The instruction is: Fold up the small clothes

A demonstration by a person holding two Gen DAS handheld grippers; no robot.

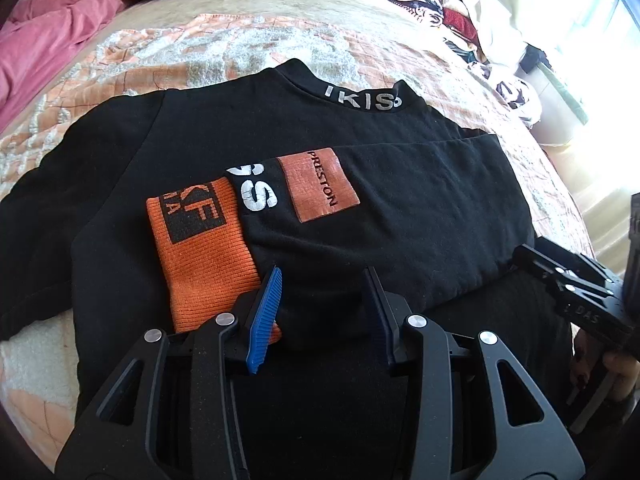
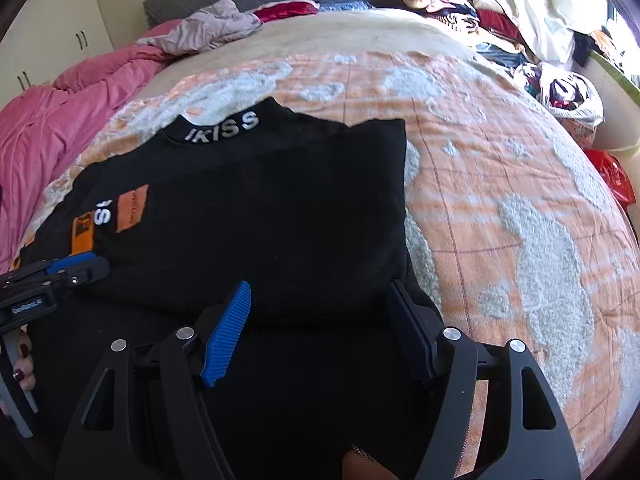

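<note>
I am counting one black sweatshirt (image 1: 420, 216) lying on one bed (image 2: 500, 208), and I am seeing one orange cuff (image 1: 204, 256) and one orange patch (image 1: 318, 184) on it. I am holding two grippers, the left gripper (image 1: 320, 292) and the right gripper (image 2: 320, 308). I am also making out one pink blanket (image 2: 60, 120) and one clothes heap (image 2: 500, 12), too jumbled to count.

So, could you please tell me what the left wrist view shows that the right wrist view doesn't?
Only the left wrist view shows the right gripper and readable PRESTON patch. Only the right wrist view shows the left gripper, cupboard doors and red bag. Both show the black shirt with its lettered collar, the pink blanket and the clothes pile.
</note>
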